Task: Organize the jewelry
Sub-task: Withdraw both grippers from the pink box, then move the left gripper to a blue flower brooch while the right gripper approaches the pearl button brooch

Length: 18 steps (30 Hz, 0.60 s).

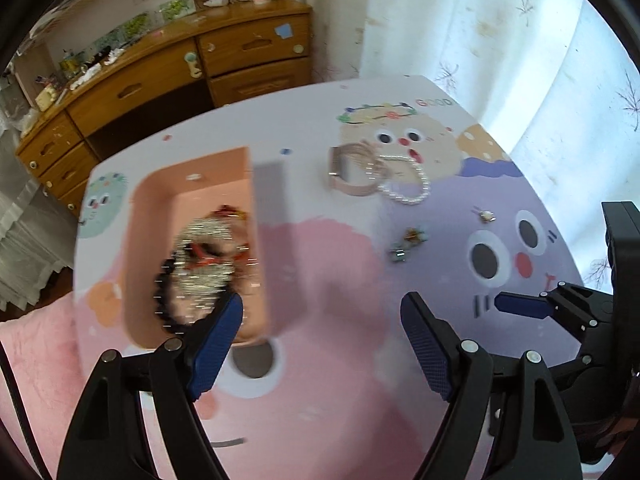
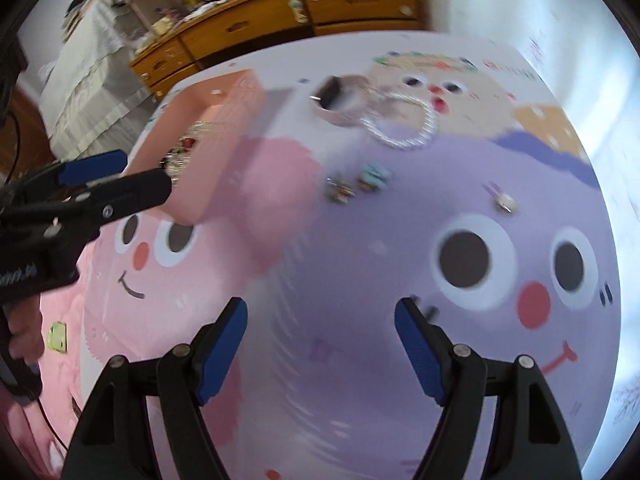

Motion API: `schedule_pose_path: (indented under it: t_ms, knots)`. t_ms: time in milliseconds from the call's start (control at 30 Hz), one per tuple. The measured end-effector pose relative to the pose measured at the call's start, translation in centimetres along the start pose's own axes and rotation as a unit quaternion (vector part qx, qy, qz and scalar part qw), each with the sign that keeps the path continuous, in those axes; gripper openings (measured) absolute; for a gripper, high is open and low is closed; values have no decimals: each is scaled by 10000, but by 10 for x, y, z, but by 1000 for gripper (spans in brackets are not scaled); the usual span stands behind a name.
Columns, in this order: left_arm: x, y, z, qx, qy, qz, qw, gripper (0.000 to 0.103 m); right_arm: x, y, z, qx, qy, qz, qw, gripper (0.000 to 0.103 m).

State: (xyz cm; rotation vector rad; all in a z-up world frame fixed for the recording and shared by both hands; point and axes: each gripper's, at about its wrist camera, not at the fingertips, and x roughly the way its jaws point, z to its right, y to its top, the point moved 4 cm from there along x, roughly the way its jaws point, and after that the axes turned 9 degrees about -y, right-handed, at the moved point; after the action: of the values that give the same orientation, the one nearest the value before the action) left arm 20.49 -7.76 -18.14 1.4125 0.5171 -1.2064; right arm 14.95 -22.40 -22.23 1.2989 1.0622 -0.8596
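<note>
A pink box [image 1: 152,216] on the cartoon table holds a sparkly silver bracelet [image 1: 204,256], a black bead bracelet [image 1: 162,300] and red pieces. It also shows in the right wrist view [image 2: 192,168]. A pink watch band [image 1: 352,176] and a pearl bracelet [image 1: 408,188] lie at the far middle. Two small earrings [image 1: 408,242] and a pearl stud [image 1: 486,215] lie on the purple face. My left gripper [image 1: 322,340] is open and empty, just right of the box. My right gripper [image 2: 320,344] is open and empty above the purple face.
The table [image 1: 320,400] has a printed mat of cartoon faces. A wooden dresser [image 1: 160,80] stands behind it, and a white curtain [image 1: 520,40] hangs at the right. The watch band [image 2: 340,100] and pearls [image 2: 404,128] lie far ahead in the right wrist view.
</note>
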Motion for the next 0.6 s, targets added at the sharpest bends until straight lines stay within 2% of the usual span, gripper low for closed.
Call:
schedule_pose_path:
  t_ms: [200, 400, 467, 600]
  knots:
    - [28, 9, 25, -340, -158, -22, 9993, 80, 0, 2, 34, 62, -188, 100, 9998, 76]
    - [58, 16, 32, -689, 36, 36, 9976, 80, 8, 9, 66, 68, -184, 221, 9996, 76]
    - [66, 18, 36, -694, 52, 73, 9975, 80, 10, 15, 77, 47, -279, 382, 9989, 73]
    - [81, 22, 44, -678, 49, 197, 9975, 79, 15, 29, 93, -41, -561, 648, 9963, 56]
